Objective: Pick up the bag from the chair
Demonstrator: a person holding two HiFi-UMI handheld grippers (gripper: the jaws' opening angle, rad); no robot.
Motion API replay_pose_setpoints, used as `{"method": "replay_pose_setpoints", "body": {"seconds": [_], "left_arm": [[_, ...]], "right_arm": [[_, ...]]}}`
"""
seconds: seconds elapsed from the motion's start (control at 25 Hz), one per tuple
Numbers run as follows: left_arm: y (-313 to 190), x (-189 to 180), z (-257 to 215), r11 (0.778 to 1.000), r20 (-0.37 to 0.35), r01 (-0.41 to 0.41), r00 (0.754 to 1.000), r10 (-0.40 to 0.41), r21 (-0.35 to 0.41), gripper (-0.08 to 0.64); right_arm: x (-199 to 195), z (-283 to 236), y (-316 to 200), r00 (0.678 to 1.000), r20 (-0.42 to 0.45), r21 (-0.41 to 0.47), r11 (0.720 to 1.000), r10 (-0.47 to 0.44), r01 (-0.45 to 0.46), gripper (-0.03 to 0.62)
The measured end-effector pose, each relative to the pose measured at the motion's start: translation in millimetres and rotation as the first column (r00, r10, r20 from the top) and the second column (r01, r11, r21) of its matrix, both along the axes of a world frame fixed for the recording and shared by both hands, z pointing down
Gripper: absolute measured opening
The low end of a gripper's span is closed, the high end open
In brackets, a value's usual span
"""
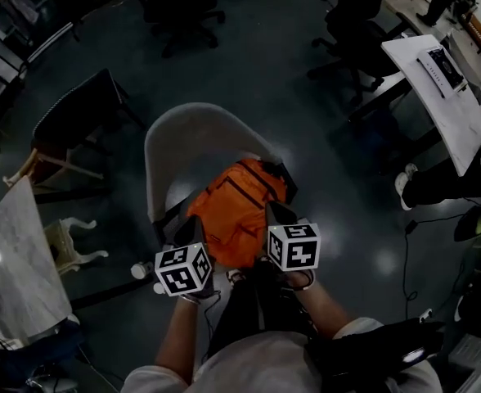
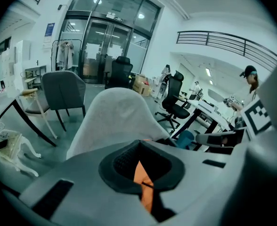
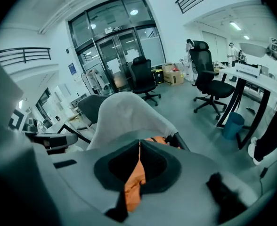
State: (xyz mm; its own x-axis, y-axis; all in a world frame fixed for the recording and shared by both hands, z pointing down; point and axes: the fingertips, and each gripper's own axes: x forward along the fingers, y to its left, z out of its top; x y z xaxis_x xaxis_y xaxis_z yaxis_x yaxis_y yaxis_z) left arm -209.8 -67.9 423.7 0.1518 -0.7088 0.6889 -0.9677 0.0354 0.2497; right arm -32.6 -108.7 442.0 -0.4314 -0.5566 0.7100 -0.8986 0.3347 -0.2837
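An orange bag (image 1: 236, 211) with black straps lies on the seat of a white shell chair (image 1: 191, 137). My left gripper (image 1: 193, 226) hovers at the bag's near left edge and my right gripper (image 1: 275, 213) at its near right edge, both pointing down and forward. Both are shut with nothing between the pads. In the left gripper view the gripper (image 2: 139, 145) frames a strip of the orange bag (image 2: 143, 185) below the chair back (image 2: 119, 112). The right gripper view shows the same: shut gripper (image 3: 139, 144), the bag (image 3: 133, 185), the chair (image 3: 124, 109).
A dark grey chair (image 1: 77, 113) and a marble-topped table (image 1: 15, 252) stand to the left. Black office chairs (image 1: 355, 23) stand behind. A white desk (image 1: 441, 88) is at the right, with a seated person's shoe (image 1: 402, 185) near it.
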Motion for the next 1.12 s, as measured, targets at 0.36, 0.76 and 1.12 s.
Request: {"method": "replay_pose_setpoints", "body": {"seconds": [0.36,0.76,1.12], "left_arm": [[17,4,102,0.990,0.007,-0.017,1.000,0.018,-0.138,0.012],[4,-1,197,0.981,-0.018,-0.009,1.000,0.006,-0.195,0.012],[-21,35,213,0.977,-0.065,-0.106,0.993,0.096,-0.184,0.012]], "right_arm": [[-1,99,12,1.000,0.009,-0.105,0.994,0.011,-0.010,0.034],[5,186,11,0.997,-0.002,-0.166,0.983,0.082,-0.081,0.034],[28,202,2,0.982,-0.023,-0.176,0.966,0.189,-0.190,0.034]]}}
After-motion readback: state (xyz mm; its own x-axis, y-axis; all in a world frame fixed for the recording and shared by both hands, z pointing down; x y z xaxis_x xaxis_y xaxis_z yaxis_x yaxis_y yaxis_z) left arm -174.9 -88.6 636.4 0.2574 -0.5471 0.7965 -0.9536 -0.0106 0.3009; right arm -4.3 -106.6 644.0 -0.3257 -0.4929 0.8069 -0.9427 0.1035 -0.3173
